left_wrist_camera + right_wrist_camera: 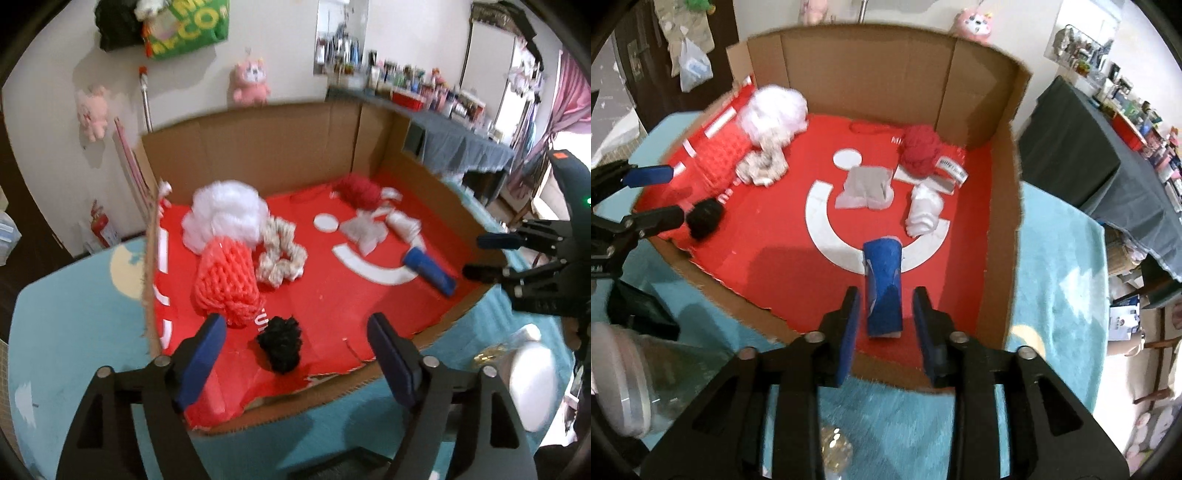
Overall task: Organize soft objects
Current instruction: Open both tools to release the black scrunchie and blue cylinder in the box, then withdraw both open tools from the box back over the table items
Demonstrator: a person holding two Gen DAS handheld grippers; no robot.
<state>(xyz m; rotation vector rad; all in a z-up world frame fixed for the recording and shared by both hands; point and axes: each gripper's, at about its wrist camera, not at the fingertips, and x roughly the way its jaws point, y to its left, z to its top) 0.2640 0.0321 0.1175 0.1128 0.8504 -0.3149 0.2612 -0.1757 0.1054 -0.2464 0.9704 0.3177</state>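
Item: my right claw [886,325] stood spread, astride the blue roll [884,286], ungripped; next, I judged, clench. Left claw [295,354] spread, empty, near the black pompom [279,343].

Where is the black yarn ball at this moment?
The black yarn ball lies on the red floor of the cardboard box, near its front edge, just ahead of the open left gripper and beside the orange knitted piece.

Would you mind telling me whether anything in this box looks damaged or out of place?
Yes: the cardboard box's near edge is torn and ragged, its red lining ripped and curling. Inside, the soft items lie scattered; the blue roll lies close to that torn edge, apart from the others.
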